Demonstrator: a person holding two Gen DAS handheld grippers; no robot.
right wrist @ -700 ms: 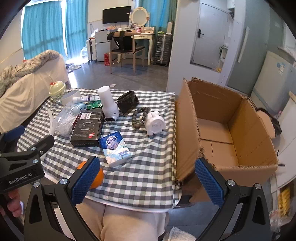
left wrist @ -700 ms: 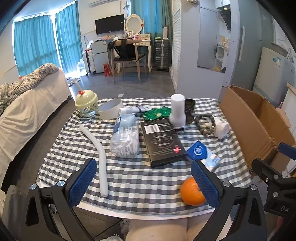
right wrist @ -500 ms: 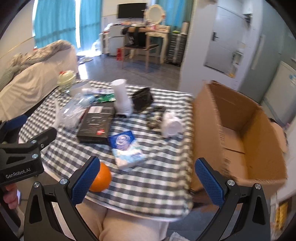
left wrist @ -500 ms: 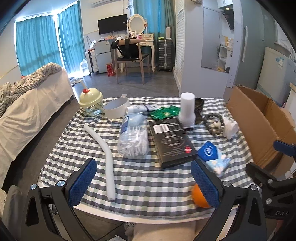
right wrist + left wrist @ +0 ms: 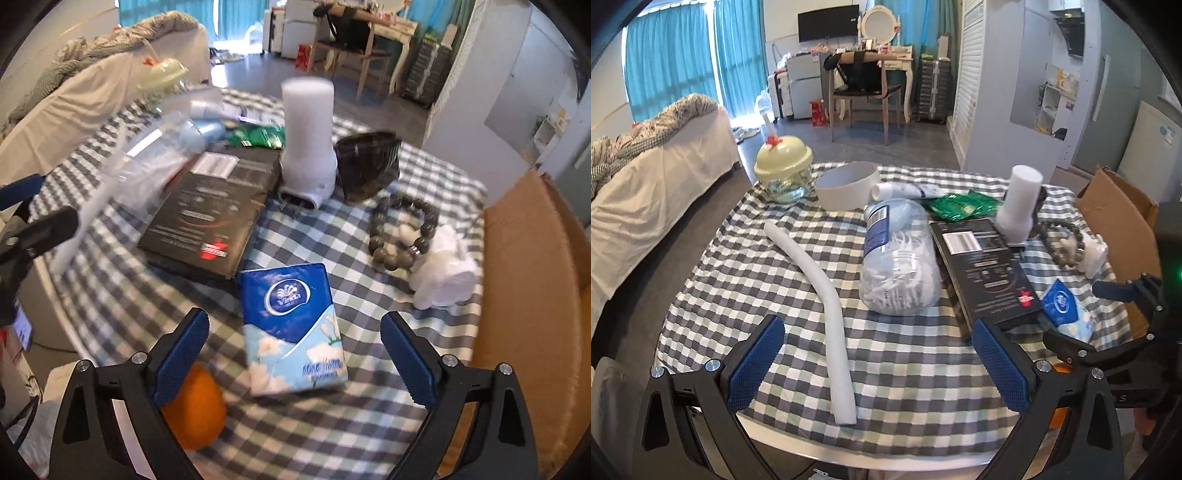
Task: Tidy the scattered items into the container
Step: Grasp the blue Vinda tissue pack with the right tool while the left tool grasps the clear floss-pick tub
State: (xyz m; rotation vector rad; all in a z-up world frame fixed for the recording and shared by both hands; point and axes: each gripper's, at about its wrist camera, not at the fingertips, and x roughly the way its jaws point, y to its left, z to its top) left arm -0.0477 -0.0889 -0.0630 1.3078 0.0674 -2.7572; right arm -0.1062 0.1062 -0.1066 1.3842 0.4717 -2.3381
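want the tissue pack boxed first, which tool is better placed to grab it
Right. The right tool hangs open with the tissue pack straight ahead between its fingers, beside the cardboard box. The left tool faces the white foam tube instead.

Setting: lived-in studio home. Bed [image 5: 657, 155] with rumpled blanket at left; teal curtains [image 5: 698, 51] over the windows; dressing table with oval mirror [image 5: 877, 20]; wall TV [image 5: 827, 22]; wooden chair [image 5: 864, 92]; white fridge [image 5: 1148, 147] at right. Gingham-clothed tabletop [image 5: 905, 362] carries household clutter.
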